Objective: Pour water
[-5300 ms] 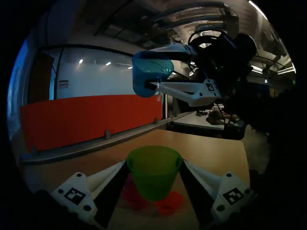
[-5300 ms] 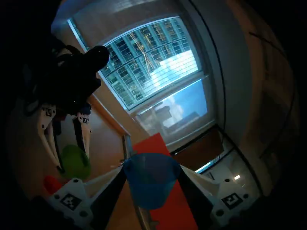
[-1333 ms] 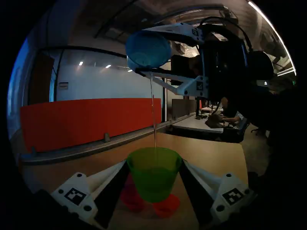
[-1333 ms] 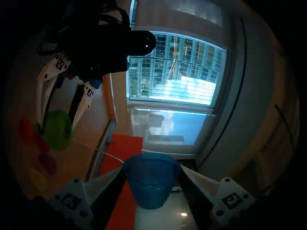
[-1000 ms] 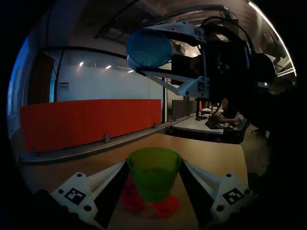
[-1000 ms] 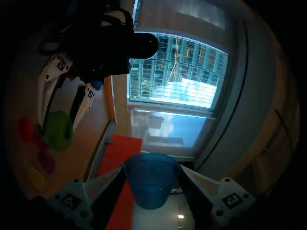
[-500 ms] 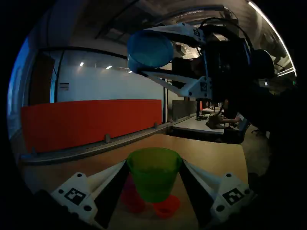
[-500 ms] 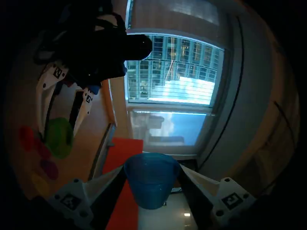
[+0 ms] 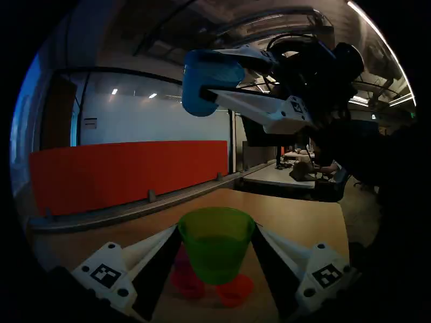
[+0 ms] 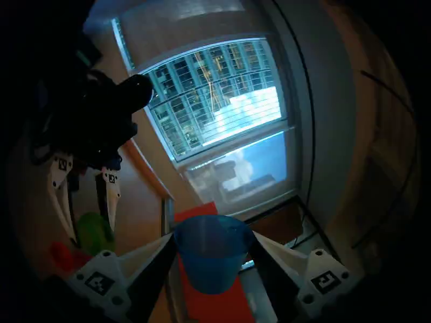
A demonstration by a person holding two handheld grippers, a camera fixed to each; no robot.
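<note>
My left gripper (image 9: 216,248) is shut on a green plastic cup (image 9: 216,243) held upright above the wooden table (image 9: 301,218); water stands in its lower part. High above it my right gripper (image 9: 203,91) is shut on a blue cup (image 9: 203,89), now nearly upright, with no stream falling. In the right gripper view the blue cup (image 10: 211,259) sits between the white fingers (image 10: 134,261). The green cup (image 10: 94,232) and the left gripper (image 10: 89,226) appear at lower left of that view.
Small red and pink cups (image 9: 233,290) lie on the table under the green cup, and one red cup (image 10: 60,256) appears beside the green one. An orange partition (image 9: 124,169) runs along the table's far edge. A large window (image 10: 221,107) is behind. Desks stand at right (image 9: 293,164).
The blue cup has tipped back from its pouring tilt to nearly upright, and the stream seen 1.3 s ago has stopped. The green cup has stayed in place.
</note>
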